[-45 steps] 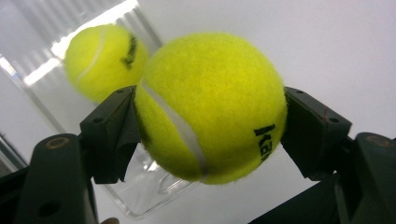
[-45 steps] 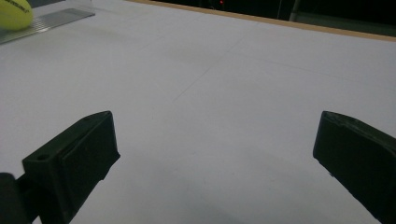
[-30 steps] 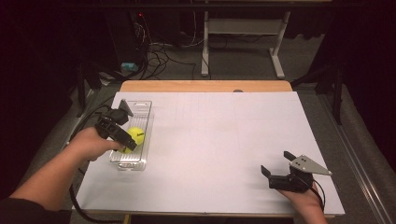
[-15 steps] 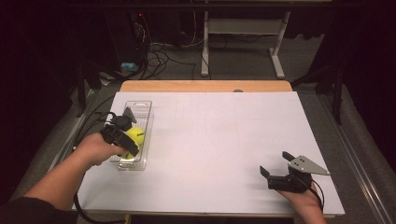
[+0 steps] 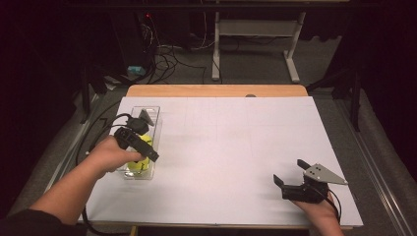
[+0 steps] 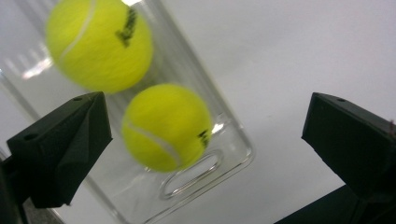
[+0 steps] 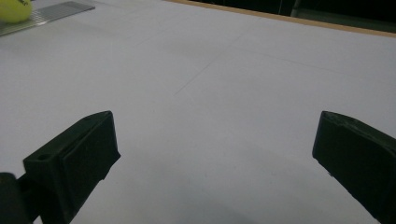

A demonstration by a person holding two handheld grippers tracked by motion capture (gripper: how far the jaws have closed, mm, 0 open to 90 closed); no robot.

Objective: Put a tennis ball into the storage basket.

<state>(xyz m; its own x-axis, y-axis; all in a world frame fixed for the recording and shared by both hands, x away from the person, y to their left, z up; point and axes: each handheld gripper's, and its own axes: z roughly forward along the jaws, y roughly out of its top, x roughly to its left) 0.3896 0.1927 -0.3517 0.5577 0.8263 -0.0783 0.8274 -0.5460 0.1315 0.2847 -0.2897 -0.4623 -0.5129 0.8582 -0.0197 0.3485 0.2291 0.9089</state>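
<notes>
A clear plastic tray lies at the table's left with two yellow tennis balls in it. My left gripper hovers over the tray's near half, pointing down. In the left gripper view its jaws have just been opening and stand wide apart. One ball lies below between them, untouched, near the tray's end wall; the second ball sits farther along. My right gripper rests open at the near right, with bare table between its jaws.
White paper covers the table, with a wooden strip along the far edge. The right gripper view catches a ball and the tray at top left. Cables and a desk frame lie on the floor beyond.
The left hand has shifted a little toward the near end of the tray, and its jaws now stand wide. The right gripper has stayed where it was.
</notes>
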